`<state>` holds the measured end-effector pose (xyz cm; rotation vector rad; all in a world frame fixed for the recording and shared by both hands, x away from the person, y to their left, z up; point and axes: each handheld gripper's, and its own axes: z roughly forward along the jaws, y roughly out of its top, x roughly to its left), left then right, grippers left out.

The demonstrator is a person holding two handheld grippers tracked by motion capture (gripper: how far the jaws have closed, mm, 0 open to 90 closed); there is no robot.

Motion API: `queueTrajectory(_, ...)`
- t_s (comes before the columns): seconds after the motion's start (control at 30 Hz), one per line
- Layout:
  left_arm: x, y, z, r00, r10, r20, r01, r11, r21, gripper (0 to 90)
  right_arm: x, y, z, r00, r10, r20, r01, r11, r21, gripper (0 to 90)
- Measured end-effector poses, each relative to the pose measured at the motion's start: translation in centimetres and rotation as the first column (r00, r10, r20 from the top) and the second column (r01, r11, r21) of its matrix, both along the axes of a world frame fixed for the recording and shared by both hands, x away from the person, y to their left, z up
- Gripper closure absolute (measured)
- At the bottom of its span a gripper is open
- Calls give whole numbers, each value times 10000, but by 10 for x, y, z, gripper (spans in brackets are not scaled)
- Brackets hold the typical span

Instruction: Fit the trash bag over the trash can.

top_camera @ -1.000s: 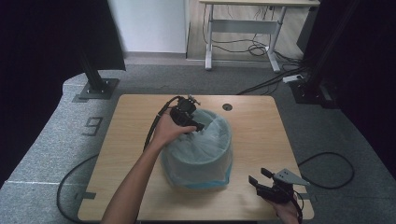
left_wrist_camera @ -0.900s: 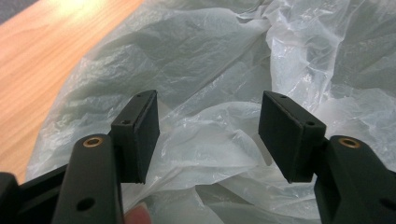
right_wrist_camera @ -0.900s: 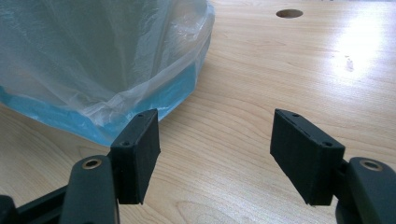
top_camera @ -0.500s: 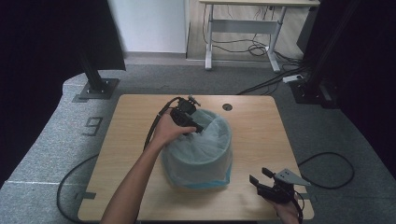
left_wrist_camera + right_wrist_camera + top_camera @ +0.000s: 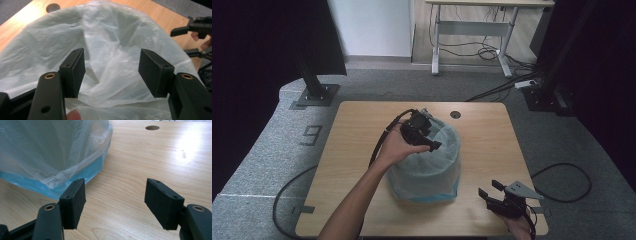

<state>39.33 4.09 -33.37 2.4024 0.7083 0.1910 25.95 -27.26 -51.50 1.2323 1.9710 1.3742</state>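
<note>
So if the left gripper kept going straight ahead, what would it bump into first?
Most likely the thin plastic bag lining the blue bin: the left gripper points its open fingers straight into the bag's crumpled inside.

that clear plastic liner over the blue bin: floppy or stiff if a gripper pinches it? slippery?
Likely floppy: the liner is thin, see-through film that sags in creases inside the blue bin. Probably light, and apt to bunch or slide off the rim rather than hold shape. Its glossy sheen hints it may slip between the open left gripper pads, so a pinch on a fold seems safer.
</note>
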Motion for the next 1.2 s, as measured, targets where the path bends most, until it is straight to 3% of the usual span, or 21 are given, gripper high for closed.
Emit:
queueTrajectory(0.13, -4, -7, -7, 9994, -255, -226, 261, 9993, 263, 378, 0, 1, 0, 10000, 24, -13, -24, 10000, -29, 323)
queueTrajectory(0.3, -3, -16, -19, 9979, -377, -522, 424, 9949, 917, 378, 0, 1, -1, 10000, 25, -21, -26, 10000, -79, 323)
queueTrajectory(0.43, 0, -19, -25, 9961, -339, -816, 432, 9924, 1148, 378, 0, 0, -1, 10000, -16, -59, 15, 10000, -71, 323)
queueTrajectory(0.67, -1, -22, -26, 9946, -403, -958, 530, 9895, 1344, 379, 1, 0, -2, 9999, 5, -123, -6, 9999, -127, 324)
queueTrajectory(0.83, -2, -16, -23, 9957, -407, -827, 489, 9938, 995, 378, 1, -1, -1, 9999, -46, -104, 45, 9999, -106, 324)
queueTrajectory(0.97, -1, 1, -16, 9985, -20, -545, 44, 9990, 440, 374, 1, -2, -1, 9999, -60, -112, 59, 9999, -100, 324)
queueTrajectory(1.13, 1, 30, -11, 9976, 617, -317, -609, 9978, 250, 375, 1, -1, -2, 9999, -59, -116, 57, 9999, -139, 325)
queueTrajectory(1.2, 3, 40, -11, 9936, 1120, 128, -1125, 9929, 384, 376, 1, 0, -2, 9999, -43, -128, 40, 9998, -192, 324)
